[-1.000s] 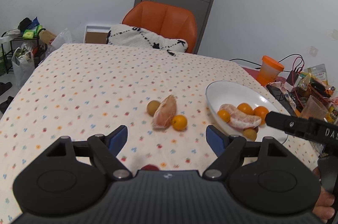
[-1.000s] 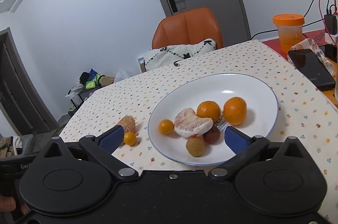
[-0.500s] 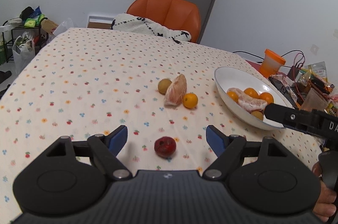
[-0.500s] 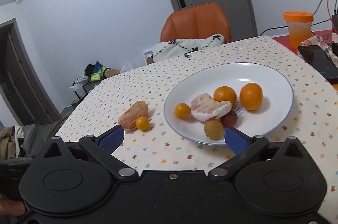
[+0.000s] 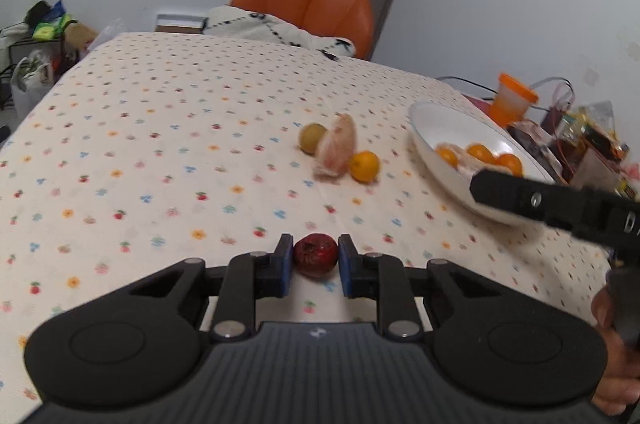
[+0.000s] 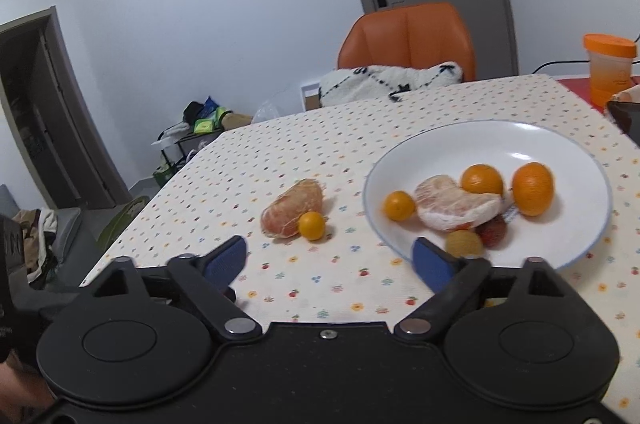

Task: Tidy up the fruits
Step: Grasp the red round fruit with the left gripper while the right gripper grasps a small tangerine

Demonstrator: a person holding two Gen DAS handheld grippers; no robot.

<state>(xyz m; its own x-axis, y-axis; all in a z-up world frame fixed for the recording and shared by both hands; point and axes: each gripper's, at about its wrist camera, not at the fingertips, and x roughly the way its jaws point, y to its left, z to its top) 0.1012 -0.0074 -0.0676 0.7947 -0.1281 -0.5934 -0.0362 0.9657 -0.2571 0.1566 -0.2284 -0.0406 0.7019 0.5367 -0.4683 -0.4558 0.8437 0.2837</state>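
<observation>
My left gripper [image 5: 315, 266] is shut on a small dark red fruit [image 5: 315, 259], low over the flowered tablecloth. Beyond it lie a yellow-green fruit [image 5: 313, 139], a peeled citrus segment [image 5: 337, 152] and a small orange [image 5: 364, 166]. To the right stands the white plate [image 5: 440, 120] holding several fruits. In the right wrist view, my right gripper [image 6: 330, 260] is open with nothing between its fingers, near the plate [image 6: 560, 244]. On the plate sit oranges [image 6: 532, 188], a peeled segment [image 6: 456, 206], a yellow fruit [image 6: 464, 243] and a red fruit [image 6: 494, 230]. The segment [image 6: 291, 210] and small orange [image 6: 311, 225] lie left of the plate.
An orange chair [image 5: 308, 6] with a white blanket [image 5: 276, 32] stands at the table's far edge. An orange-lidded cup [image 5: 514, 100], cables and packets crowd the right side. A phone [image 6: 626, 114] lies beside the plate. A cluttered shelf [image 5: 40, 36] stands left of the table.
My left gripper has closed on the dark red fruit, which lay free between its open fingers half a second ago. The right gripper has drifted left, away from the plate.
</observation>
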